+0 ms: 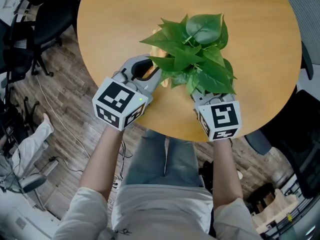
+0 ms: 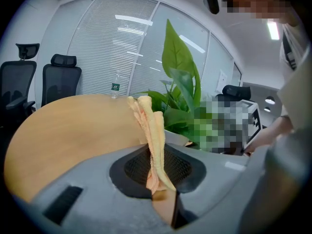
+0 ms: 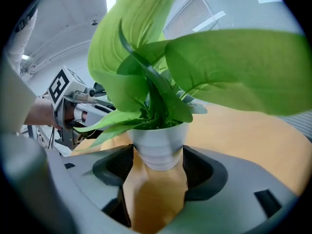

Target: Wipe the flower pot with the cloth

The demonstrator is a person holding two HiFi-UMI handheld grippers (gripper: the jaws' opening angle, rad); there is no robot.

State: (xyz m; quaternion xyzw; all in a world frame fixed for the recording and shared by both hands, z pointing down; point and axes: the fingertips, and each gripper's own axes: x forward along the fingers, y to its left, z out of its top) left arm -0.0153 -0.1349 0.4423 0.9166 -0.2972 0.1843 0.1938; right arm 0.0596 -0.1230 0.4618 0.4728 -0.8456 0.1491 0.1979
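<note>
Wooden table: white flower pot clamped in right gripper, leaves hiding it overhead; left gripper pinching peach cloth alongside; office chairs beyond.

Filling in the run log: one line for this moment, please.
left gripper: shut on cloth | right gripper: shut on flower pot | flower pot: upright, over table

Grey left claw, black-white marker cube

head: overhead, down | gripper views: close, both share plant
</note>
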